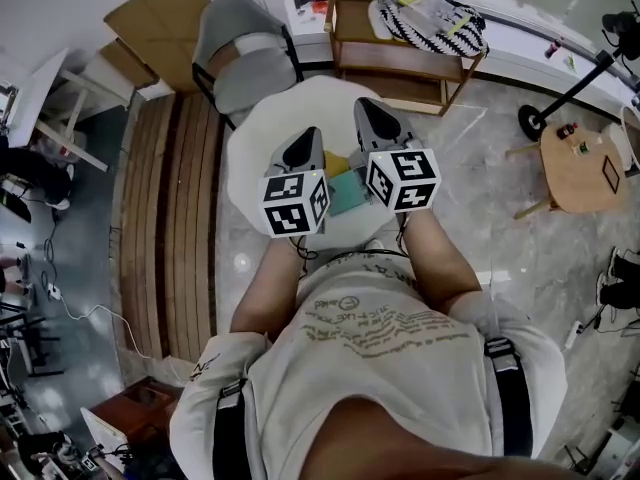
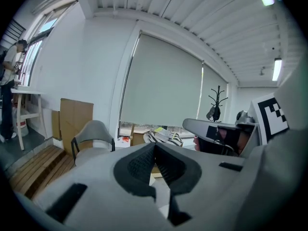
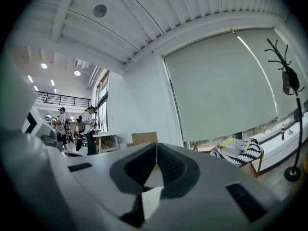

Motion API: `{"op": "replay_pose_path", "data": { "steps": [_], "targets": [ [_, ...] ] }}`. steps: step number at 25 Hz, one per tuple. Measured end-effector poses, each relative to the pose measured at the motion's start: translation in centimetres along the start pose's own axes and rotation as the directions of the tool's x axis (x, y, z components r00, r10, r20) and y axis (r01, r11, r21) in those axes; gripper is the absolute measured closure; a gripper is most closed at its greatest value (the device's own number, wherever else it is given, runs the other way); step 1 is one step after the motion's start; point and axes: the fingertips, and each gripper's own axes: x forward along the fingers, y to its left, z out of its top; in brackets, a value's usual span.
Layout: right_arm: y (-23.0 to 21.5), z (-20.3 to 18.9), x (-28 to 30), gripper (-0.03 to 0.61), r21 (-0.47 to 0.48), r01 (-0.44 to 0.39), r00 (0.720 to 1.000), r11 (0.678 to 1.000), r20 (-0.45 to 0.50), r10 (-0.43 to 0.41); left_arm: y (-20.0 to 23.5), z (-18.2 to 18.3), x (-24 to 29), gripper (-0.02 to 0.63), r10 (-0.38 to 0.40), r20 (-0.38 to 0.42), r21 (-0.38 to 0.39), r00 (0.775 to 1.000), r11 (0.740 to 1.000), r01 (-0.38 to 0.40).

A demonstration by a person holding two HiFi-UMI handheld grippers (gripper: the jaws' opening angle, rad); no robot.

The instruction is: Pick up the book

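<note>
In the head view a teal book (image 1: 347, 194) lies on the round white table (image 1: 262, 128), with a yellow item (image 1: 335, 160) beside it; both are partly hidden by the marker cubes. The grippers hover side by side above the table, the books between them. My left gripper (image 1: 309, 134) has its jaws together with nothing between them, and the left gripper view (image 2: 155, 147) shows the same. My right gripper (image 1: 366, 106) is likewise shut and empty (image 3: 156, 146). Both point towards the far side of the table, roughly level. Neither gripper view shows the book.
A grey chair (image 1: 240, 53) stands just beyond the table. Behind it to the right is a wooden rack (image 1: 400, 63) holding a black-and-white striped cushion (image 1: 430, 18). A small round wooden table (image 1: 585, 163) is at the right, a slatted wooden platform (image 1: 170, 218) at the left.
</note>
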Motion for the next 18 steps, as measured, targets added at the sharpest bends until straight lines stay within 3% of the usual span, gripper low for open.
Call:
{"op": "replay_pose_path", "data": {
  "steps": [8,18],
  "targets": [
    [-3.5,-4.2,1.5,0.549,0.057,-0.068,0.99,0.996,-0.121,0.074,0.9,-2.7,3.3,0.594,0.12,-0.071,-0.066,0.99,0.99,-0.125],
    [-4.6,-10.0,3.2,0.549,0.105,-0.027,0.973,0.994,-0.226,0.051,3.1,-6.1,5.0,0.594,0.133,-0.167,-0.075,0.977,0.986,-0.147]
  ]
}}
